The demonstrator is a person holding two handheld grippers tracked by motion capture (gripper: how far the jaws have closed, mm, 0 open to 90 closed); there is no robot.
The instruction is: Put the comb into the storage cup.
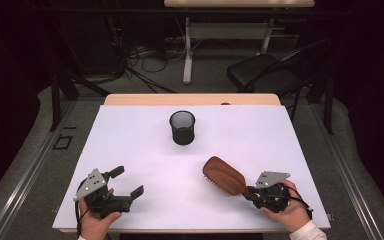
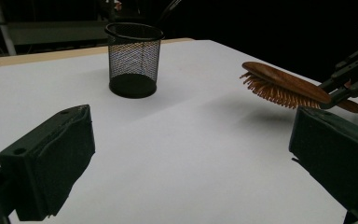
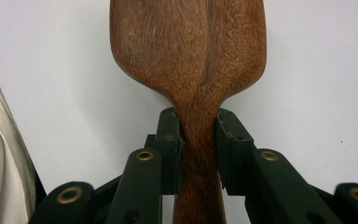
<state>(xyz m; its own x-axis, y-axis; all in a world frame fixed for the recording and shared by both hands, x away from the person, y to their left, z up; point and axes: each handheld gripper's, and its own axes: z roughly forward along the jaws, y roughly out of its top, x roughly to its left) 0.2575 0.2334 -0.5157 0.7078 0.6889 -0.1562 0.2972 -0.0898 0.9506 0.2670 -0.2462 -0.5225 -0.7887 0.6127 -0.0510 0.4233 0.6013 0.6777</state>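
I have the white table (image 1: 130,150) under both grippers, its near edge just behind my hands and its far wooden edge well beyond the cup. The widest bare stretch lies between the two grippers and ahead of them, up to the cup; to the outer side of my right gripper (image 1: 252,191) the table's right edge is near, so there is little room that way.

The black mesh cup (image 1: 182,128) stands upright ahead of both grippers, roughly midway between them and well apart from each. In the left gripper view it sits ahead and a little to the left, with open white surface all around it.

The wooden hairbrush (image 1: 224,175) sticks out straight ahead of my right gripper, head pointing toward the middle of the table, bristles down (from the left gripper view it looks lifted clear of the surface, with its shadow below). My right gripper has its jaws clamped on the narrow handle just behind the head, one pad pressing each side.

My left gripper (image 1: 129,182) holds nothing; its jaws stand wide apart over bare table, well away from the brush.
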